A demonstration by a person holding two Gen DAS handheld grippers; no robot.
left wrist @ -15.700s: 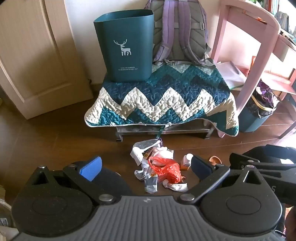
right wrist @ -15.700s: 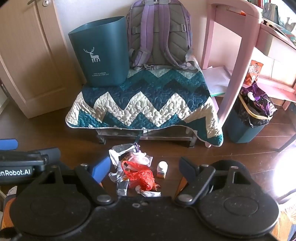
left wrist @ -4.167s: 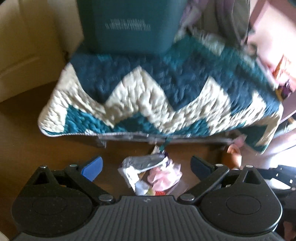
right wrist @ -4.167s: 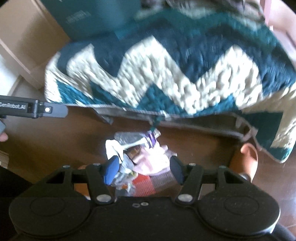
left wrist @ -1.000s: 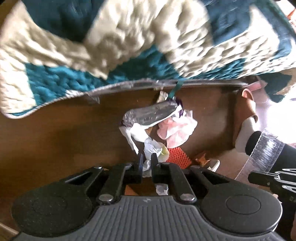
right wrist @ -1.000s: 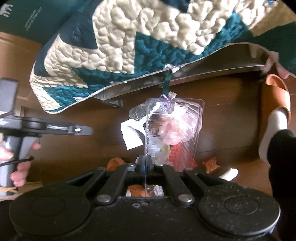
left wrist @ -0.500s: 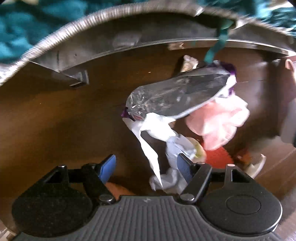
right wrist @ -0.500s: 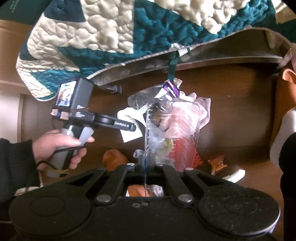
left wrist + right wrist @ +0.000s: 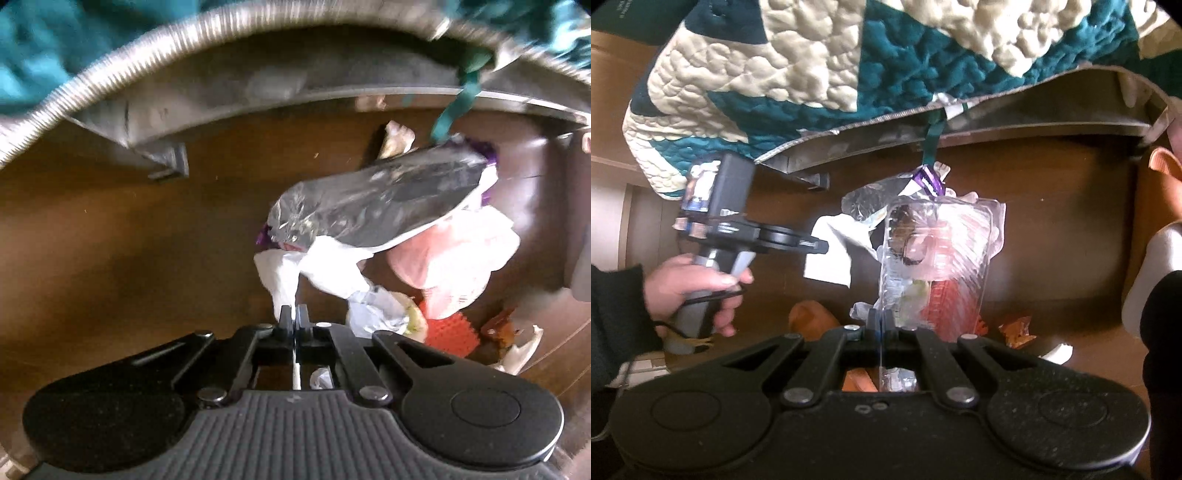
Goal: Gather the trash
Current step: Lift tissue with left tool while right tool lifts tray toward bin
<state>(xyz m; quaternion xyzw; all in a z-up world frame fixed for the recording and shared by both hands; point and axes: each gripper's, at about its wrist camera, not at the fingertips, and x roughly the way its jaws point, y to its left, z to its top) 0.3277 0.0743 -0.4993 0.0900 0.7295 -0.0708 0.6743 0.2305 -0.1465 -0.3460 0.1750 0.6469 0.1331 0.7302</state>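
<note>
A heap of trash lies on the brown floor below a quilt-covered bench: a silver foil wrapper (image 9: 373, 206), white paper (image 9: 288, 277), a pink bag (image 9: 454, 266) and red mesh (image 9: 450, 332). My left gripper (image 9: 294, 317) points straight down and is shut on the lower tip of the white paper. In the right wrist view that left gripper (image 9: 816, 245) touches the white paper (image 9: 831, 258), with a hand on its handle. My right gripper (image 9: 881, 321) is shut on the edge of a clear plastic tray (image 9: 938, 258), held upright above the heap.
The teal and cream quilt (image 9: 820, 74) hangs over the bench's grey frame (image 9: 258, 88), close above the heap. An orange slipper (image 9: 1161, 166) lies at the right edge. A brown wrapper scrap (image 9: 1017, 328) and a white scrap (image 9: 1058, 350) lie on the floor to the right.
My left gripper dropped down onto the heap, opened wide, then shut on the white paper. The right gripper still holds the clear tray in almost the same place.
</note>
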